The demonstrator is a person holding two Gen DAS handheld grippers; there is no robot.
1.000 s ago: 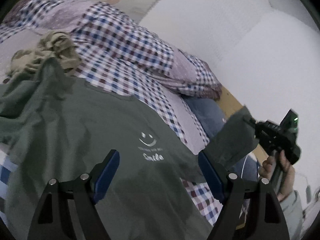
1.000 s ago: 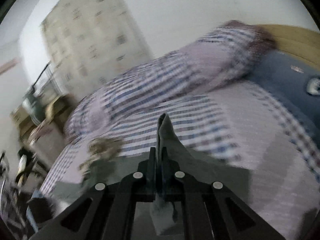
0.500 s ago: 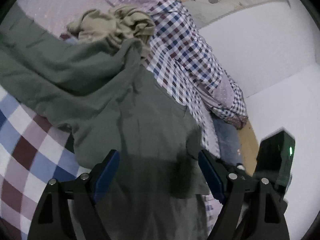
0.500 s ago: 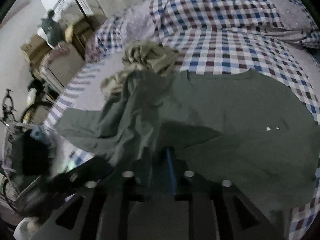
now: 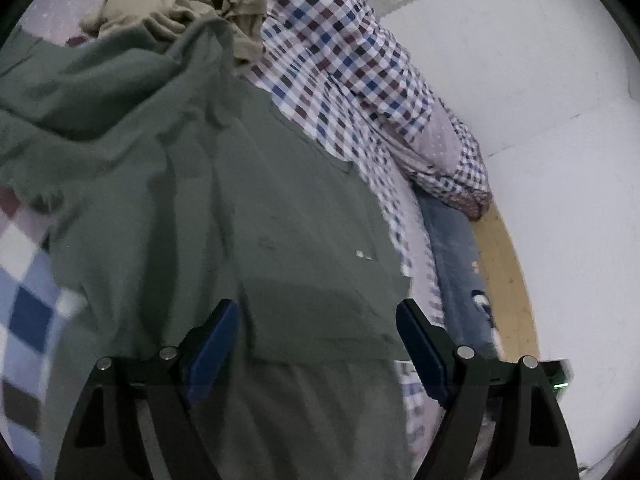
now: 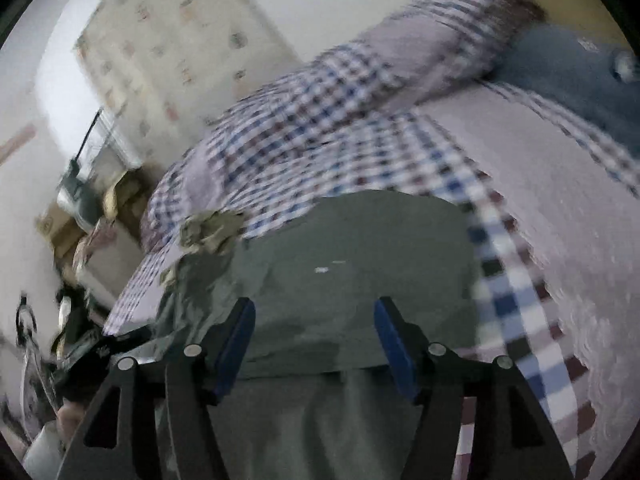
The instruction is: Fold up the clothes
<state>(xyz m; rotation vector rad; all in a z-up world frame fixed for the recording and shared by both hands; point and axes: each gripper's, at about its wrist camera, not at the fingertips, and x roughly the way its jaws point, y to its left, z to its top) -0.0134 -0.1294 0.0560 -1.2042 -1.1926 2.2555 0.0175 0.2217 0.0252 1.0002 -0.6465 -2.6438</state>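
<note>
A dark green T-shirt (image 5: pixel 248 216) lies spread on the checked bedsheet (image 5: pixel 24 280), its right sleeve folded inward over the body. My left gripper (image 5: pixel 316 332) hovers just over its lower half, open, nothing between the blue pads. In the right wrist view the same green T-shirt (image 6: pixel 360 256) fills the lower middle, with a small white print showing. My right gripper (image 6: pixel 314 336) stands open above the folded edge, holding nothing. The other gripper (image 6: pixel 96 356) and a hand show at the left edge.
A crumpled beige garment (image 5: pixel 188 4) lies beyond the shirt's far end. A checked quilt (image 5: pixel 360 80) and blue pillow (image 5: pixel 456 260) lie along the wall and wooden bed frame (image 5: pixel 504 280). Furniture and clutter (image 6: pixel 80 216) stand beside the bed at left.
My right gripper carried the sleeve across the shirt, let it go and opened. The sleeve now lies folded on the body. My left gripper stayed open and shifted along the shirt.
</note>
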